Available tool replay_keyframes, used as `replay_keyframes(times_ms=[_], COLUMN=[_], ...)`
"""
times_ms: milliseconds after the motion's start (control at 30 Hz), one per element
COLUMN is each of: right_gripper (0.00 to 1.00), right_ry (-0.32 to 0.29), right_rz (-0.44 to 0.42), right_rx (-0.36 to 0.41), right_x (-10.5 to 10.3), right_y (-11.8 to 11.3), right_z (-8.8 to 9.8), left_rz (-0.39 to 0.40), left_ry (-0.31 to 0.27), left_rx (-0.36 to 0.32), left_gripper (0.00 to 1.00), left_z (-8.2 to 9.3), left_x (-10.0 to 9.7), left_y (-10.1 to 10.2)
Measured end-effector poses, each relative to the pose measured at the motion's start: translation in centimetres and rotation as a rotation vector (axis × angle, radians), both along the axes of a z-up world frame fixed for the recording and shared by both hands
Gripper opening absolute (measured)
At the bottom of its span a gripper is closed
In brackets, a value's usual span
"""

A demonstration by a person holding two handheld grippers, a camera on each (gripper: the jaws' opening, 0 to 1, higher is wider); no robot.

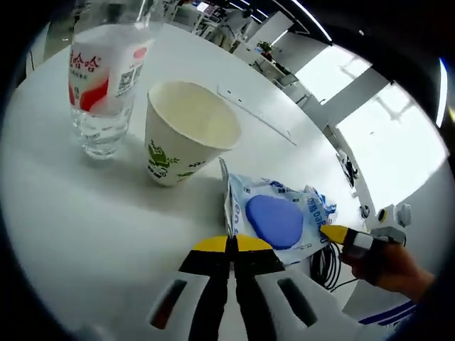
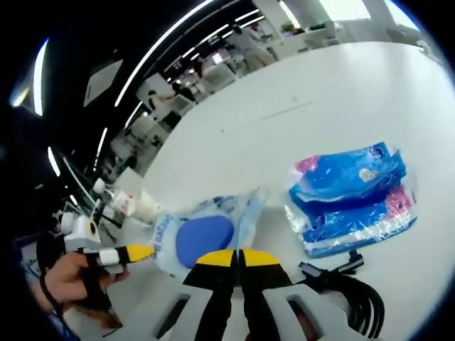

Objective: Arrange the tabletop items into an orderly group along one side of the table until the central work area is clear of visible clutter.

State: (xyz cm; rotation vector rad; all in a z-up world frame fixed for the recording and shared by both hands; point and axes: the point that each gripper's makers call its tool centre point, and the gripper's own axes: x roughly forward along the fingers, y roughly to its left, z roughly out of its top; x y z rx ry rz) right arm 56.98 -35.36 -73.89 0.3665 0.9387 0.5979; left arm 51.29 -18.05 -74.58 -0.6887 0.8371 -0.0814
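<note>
A wipes packet (image 1: 281,220) with a blue oval lid lies just ahead of my left gripper (image 1: 232,244), whose jaws are shut on its near edge. At the packet's far right edge is my right gripper (image 1: 333,232), held by a hand. In the right gripper view the same wipes packet (image 2: 206,238) sits at my right gripper (image 2: 239,254), shut on its edge, while the left gripper (image 2: 146,250) meets the packet's left end. A paper cup (image 1: 188,131) and a clear bottle (image 1: 106,78) with a red-and-white label stand upright beyond the packet.
A blue tissue pack (image 2: 352,195) lies flat to the right on the white table (image 2: 298,121). A coiled black cable (image 2: 352,288) rests near my right gripper, also seen as black cable (image 1: 327,266). Office desks stand past the table's edge.
</note>
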Motion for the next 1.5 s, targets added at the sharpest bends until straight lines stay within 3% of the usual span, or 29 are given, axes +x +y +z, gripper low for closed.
replay_keyframes(times_ms=[333, 633, 1033, 1200, 1300, 1500], right_gripper=[0.0, 0.0, 0.01, 0.15, 0.16, 0.18], right_ry=[0.021, 0.018, 0.014, 0.009, -0.001, 0.003], right_rz=[-0.078, -0.117, -0.155, -0.194, -0.211, -0.233], right_rx=[-0.017, -0.004, 0.021, 0.063, 0.073, 0.083], right_x=[1.6, 3.1, 3.7, 3.7, 3.6, 2.8], right_y=[0.3, 0.6, 0.8, 0.6, 0.5, 0.3], right_z=[-1.6, -1.7, -1.6, -0.9, -0.7, -0.7], left_rz=[0.086, 0.16, 0.221, 0.224, 0.219, 0.236], left_ry=[-0.008, -0.03, -0.055, -0.057, -0.059, -0.061], left_rx=[-0.022, -0.061, -0.078, -0.047, -0.055, -0.06], left_gripper=[0.0, 0.0, 0.0, 0.07, 0.13, 0.13], left_z=[-0.4, -0.5, -0.2, -0.1, 0.1, 0.3], left_x=[1.1, 2.1, 3.3, 2.9, 2.5, 1.5], left_y=[0.3, 0.8, 1.4, 1.9, 1.7, 1.9])
